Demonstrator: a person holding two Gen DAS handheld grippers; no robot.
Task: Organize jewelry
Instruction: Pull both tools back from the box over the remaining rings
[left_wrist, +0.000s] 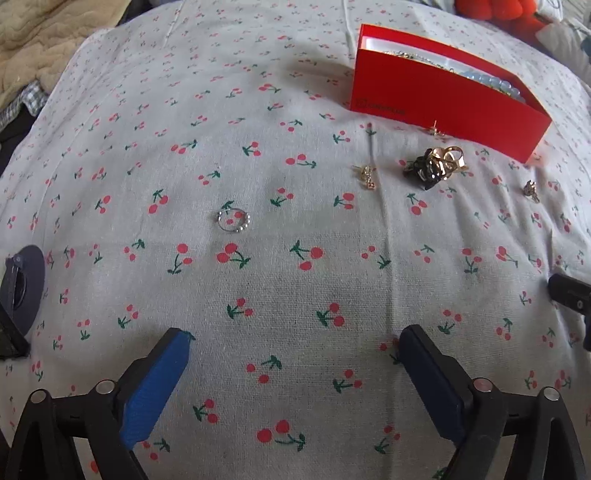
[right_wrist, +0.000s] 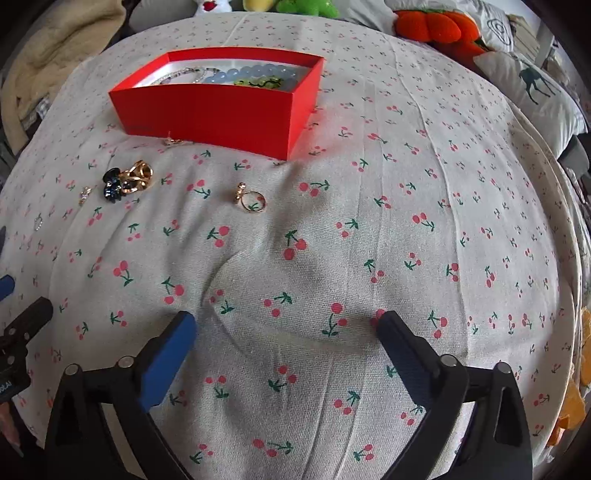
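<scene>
Jewelry lies loose on a cherry-print bedsheet (right_wrist: 369, 236), w/ more already inside the red box (right_wrist: 218, 110) toward the far side of the bed. The box is open-topped cardboard, rectangular, w/ thin straight walls and a white inside; pale blue beads (right_wrist: 255, 72), a silvery chain and something green/black show over its rim. There's a small dark logo on the box's front wall in the left wrist view, too faint to read.

Loose pcs: a thin silver ring (left_wrist: 233, 220) w/ tiny stones along one side sits alone, well apart from the rest. A clump of gold rings w/ a dark faceted piece (right_wrist: 127, 181) lies near the box's front-left corner. A small gold stud (right_wrist: 171, 141) lies just beside the box's front wall. A gold ring w/ a banded piece touching it (right_wrist: 253, 199) lies in front of the box. A small sparkly earring (left_wrist: 367, 176) lies left of the clump.

Left gripper (left_wrist: 295, 354): jaws wide apart, nothing between them, only sheet. Right gripper (right_wrist: 286, 332): same, wide open & empty. Fingers are black plastic w/ blue pads (right_wrist: 166, 365).

Room: broad bare sheet btwn both tools and the pcs, soft and lightly creased. The bed's right edge drops off by a deer-print pillow (right_wrist: 532, 88); an orange plush (right_wrist: 436, 27) sits beyond the box, and a beige quilted blanket (left_wrist: 37, 40) lies far left.
</scene>
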